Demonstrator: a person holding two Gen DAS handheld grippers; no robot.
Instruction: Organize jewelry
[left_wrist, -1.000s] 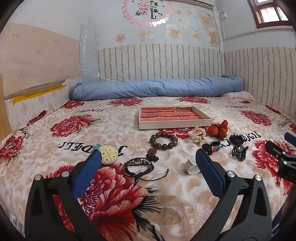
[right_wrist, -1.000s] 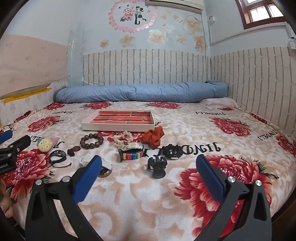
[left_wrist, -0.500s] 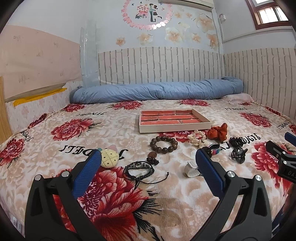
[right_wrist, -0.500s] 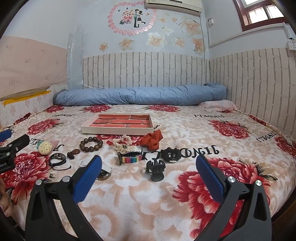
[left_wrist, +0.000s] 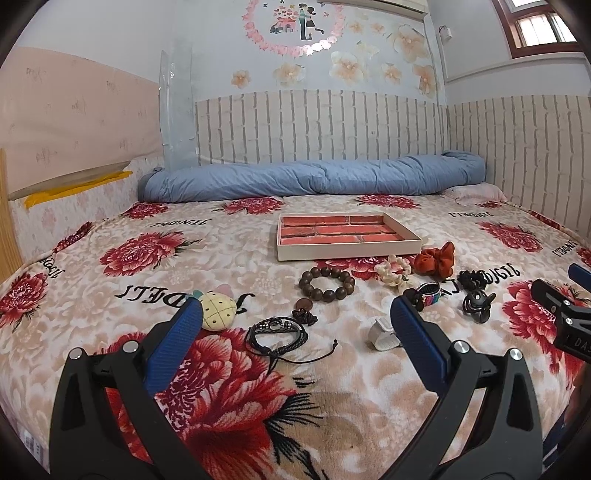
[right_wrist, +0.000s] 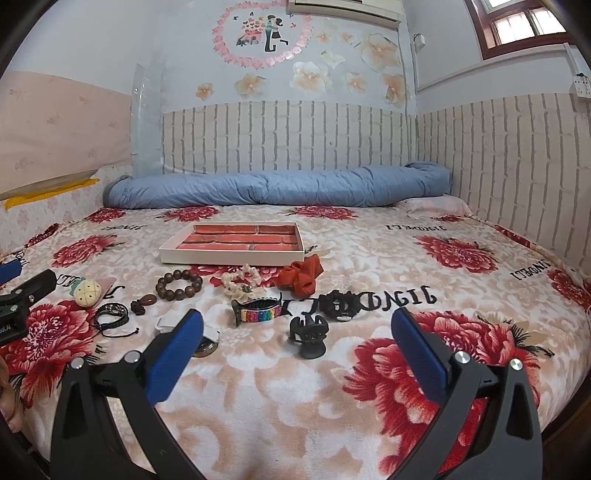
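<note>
You have not put anything away yet, as far as these views show: the tray (left_wrist: 349, 252) with its red brick-patterned compartments sits bare on the floral blanket (left_wrist: 240, 424), and every piece lies loose in front of it. Your left gripper (left_wrist: 295, 325) hovers low over the blanket with its jaws spread wide and nothing between them; your right gripper (right_wrist: 297, 328) is likewise spread and holding nothing. Just before the tray lie the wooden bead bracelet (left_wrist: 327, 282), the pale flower scrunchie (left_wrist: 393, 270) and the orange scrunchie (left_wrist: 436, 260). Nearer you are the black cord bracelet (left_wrist: 277, 332), a small dark knotted charm (left_wrist: 304, 312), the pineapple-shaped soft toy (left_wrist: 218, 312) and a white clip (left_wrist: 382, 334). From the right wrist view you also see the rainbow beaded band (right_wrist: 258, 312), the black claw clip (right_wrist: 308, 336) and a black scrunchie (right_wrist: 341, 304). So the whole job is left: each piece must be picked up and set in a compartment, and the cord bracelet looks like the closest candidate for your left gripper.
</note>
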